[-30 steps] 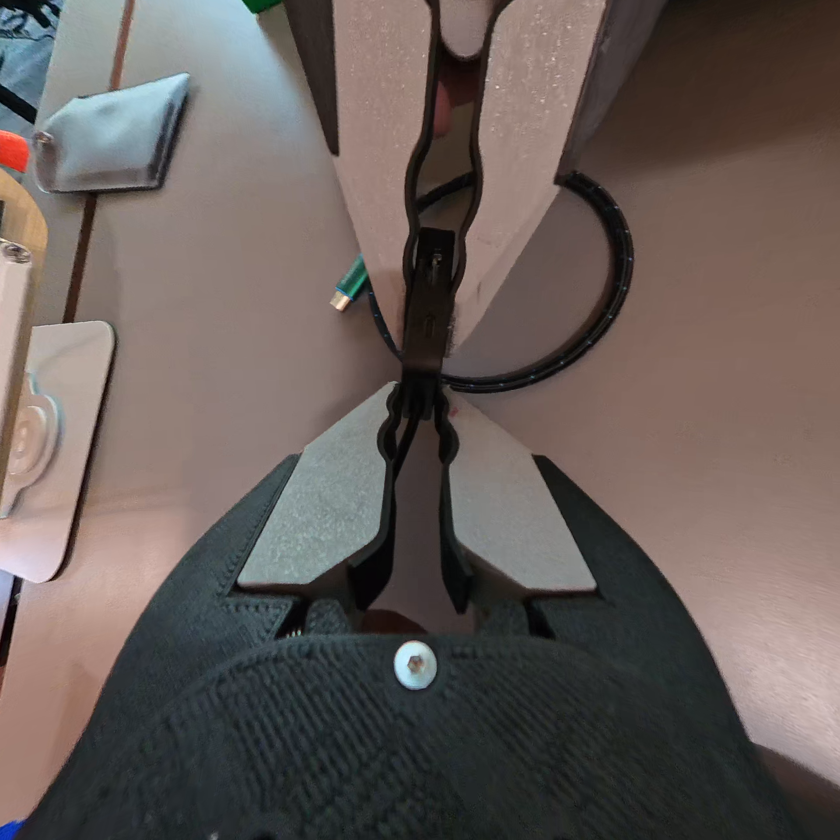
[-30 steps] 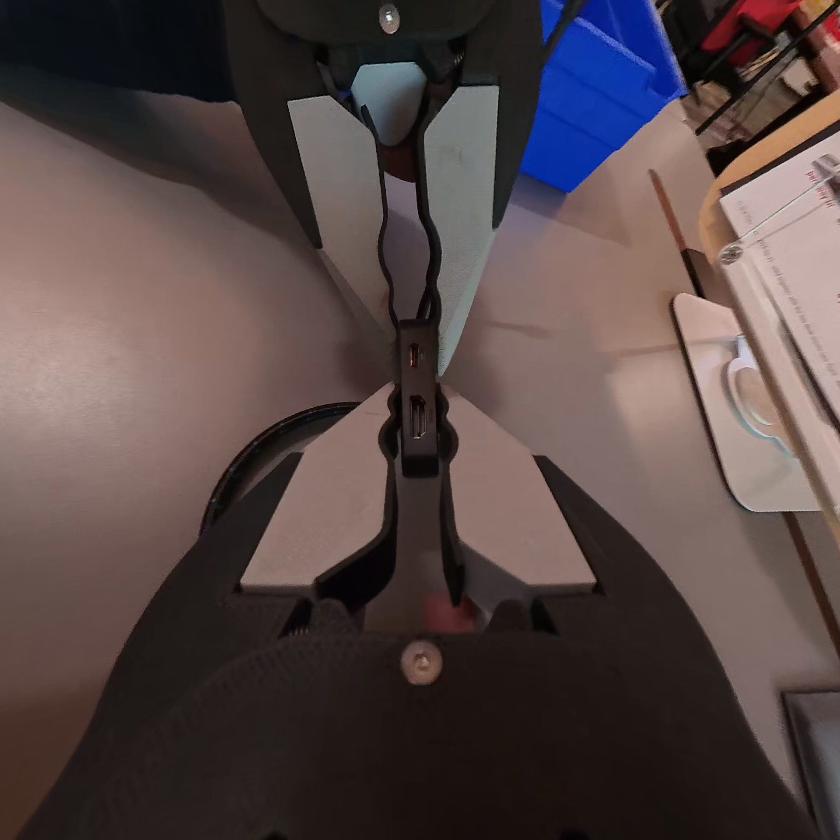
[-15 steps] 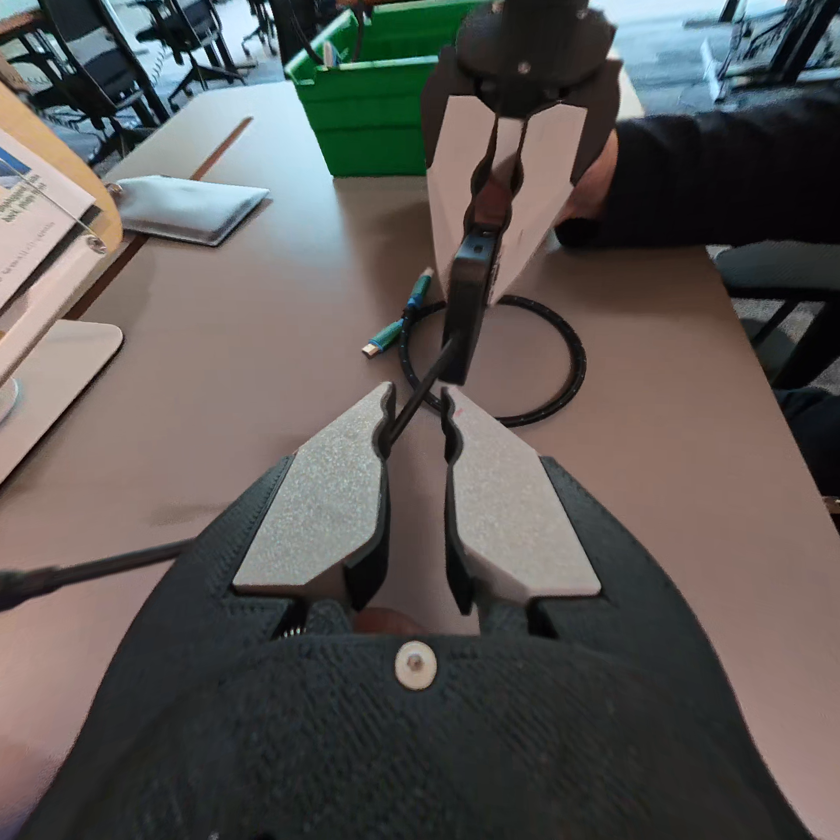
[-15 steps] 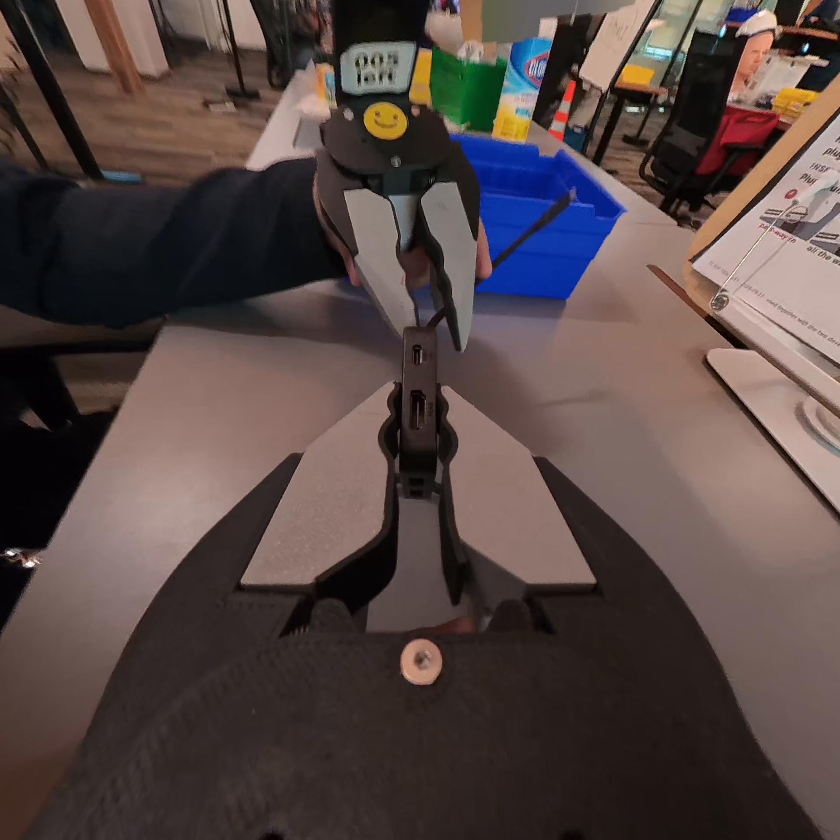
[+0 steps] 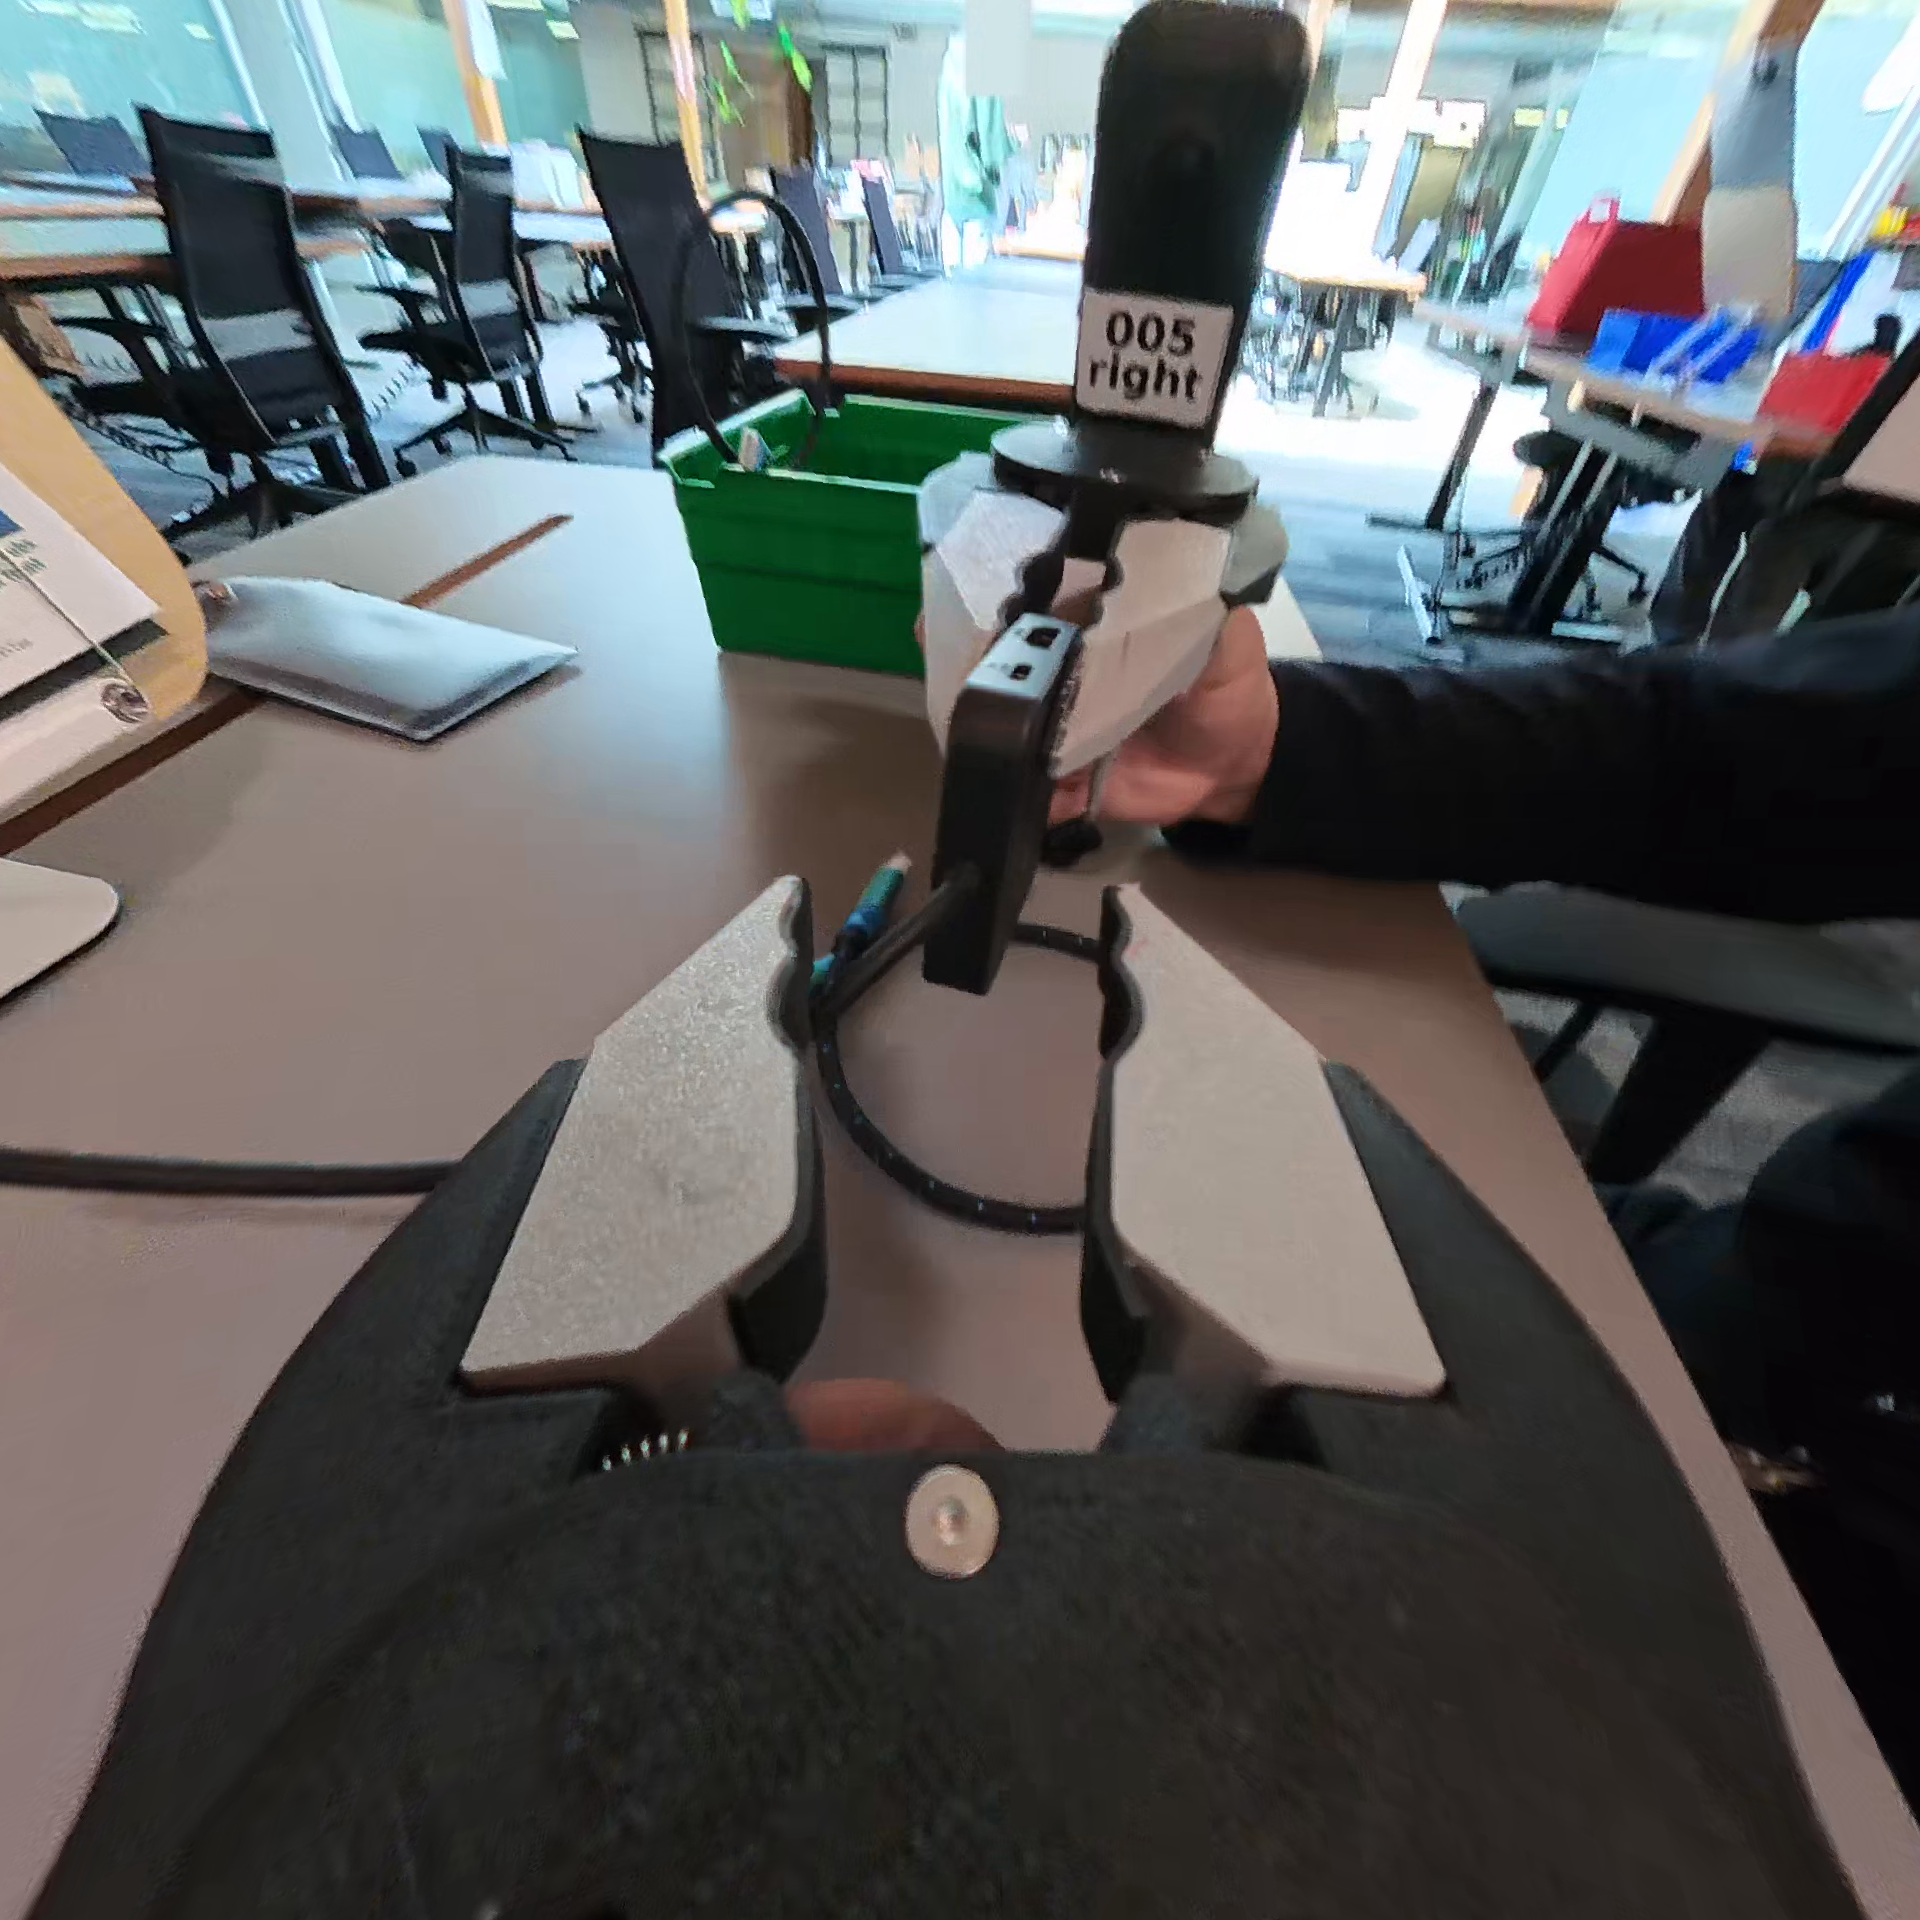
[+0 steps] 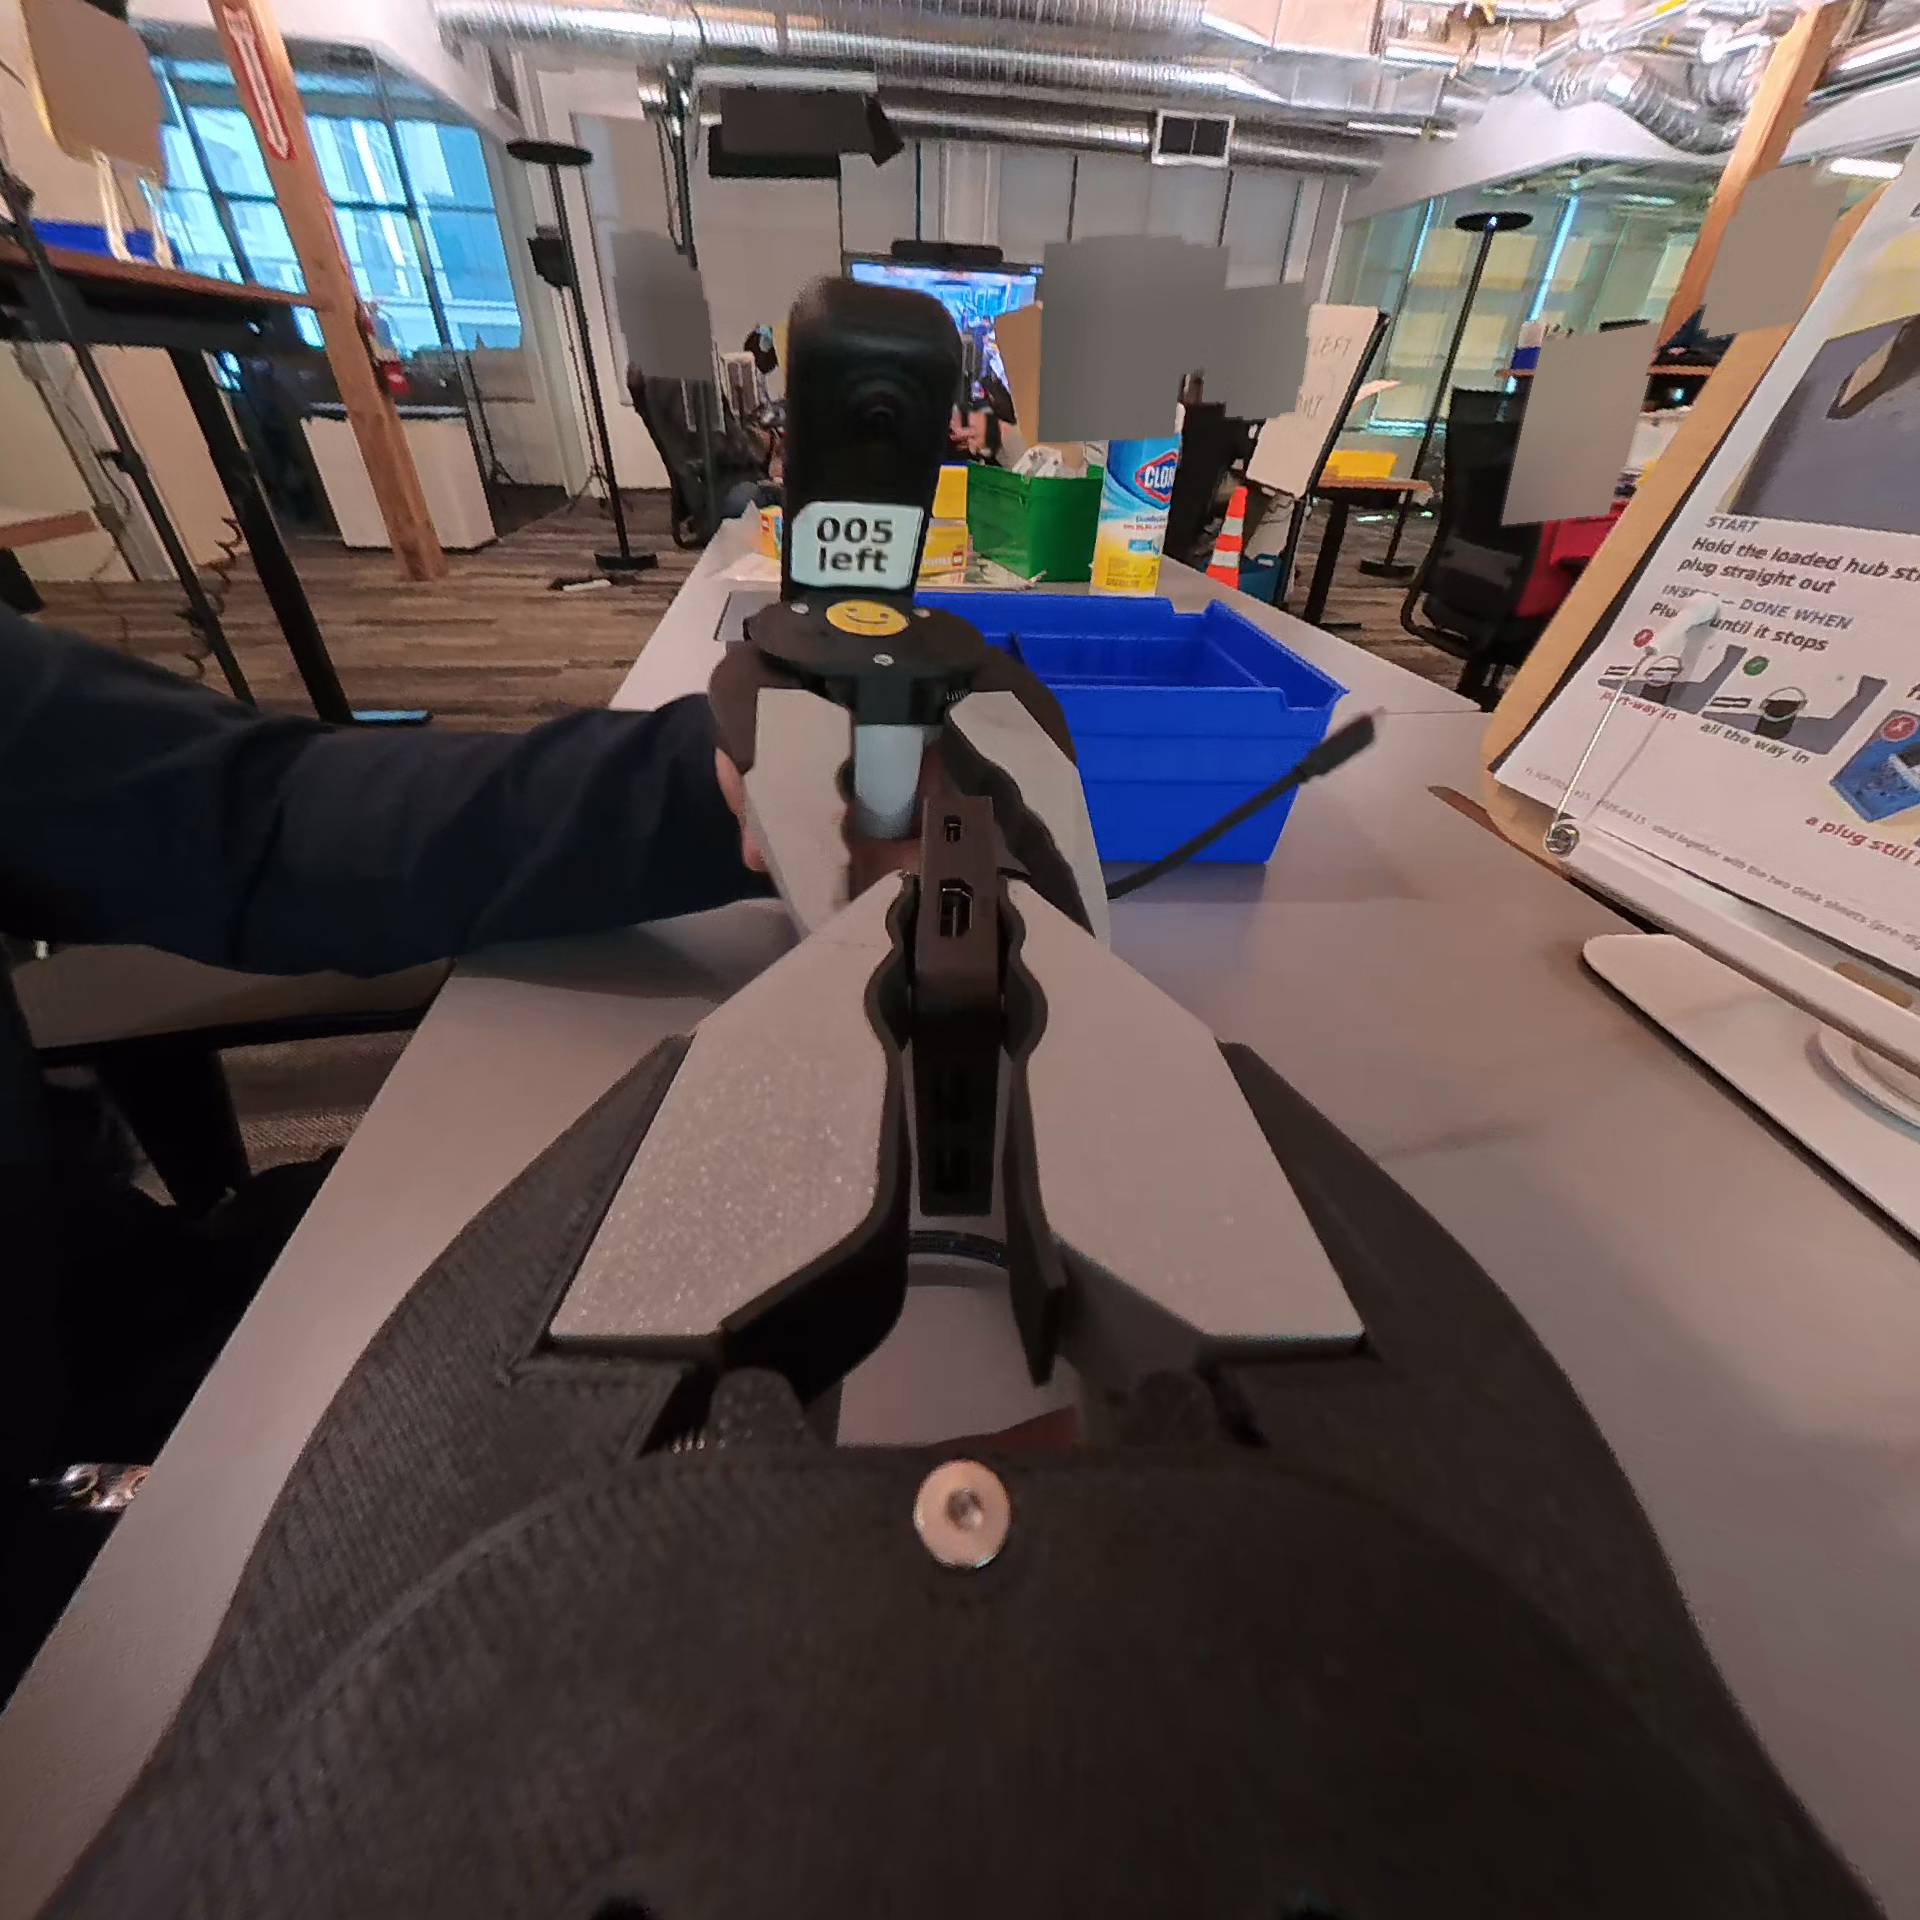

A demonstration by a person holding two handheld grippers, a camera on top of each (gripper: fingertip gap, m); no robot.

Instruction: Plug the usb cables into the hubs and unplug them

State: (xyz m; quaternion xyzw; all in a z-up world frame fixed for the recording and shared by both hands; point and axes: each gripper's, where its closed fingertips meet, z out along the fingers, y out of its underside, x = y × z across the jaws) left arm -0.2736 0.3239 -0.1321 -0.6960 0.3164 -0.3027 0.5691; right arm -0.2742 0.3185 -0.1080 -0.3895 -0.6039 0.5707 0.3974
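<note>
Right gripper [image 6: 948, 935] jaws clamp a slim black hub [image 6: 951, 1029], ports apparently along its edge; left gripper [image 5: 956, 925] jaws apart.

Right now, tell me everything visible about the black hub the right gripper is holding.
The black hub is a slim, flat rectangular block, matte like plastic, with several small ports along its narrow edge. The right gripper is shut on its flat faces and holds it off the table, hanging edge-on. A thin black cable leaves its lower end toward the open left gripper, which does not grip it. A braided cable loop lies on the table beneath.
</note>
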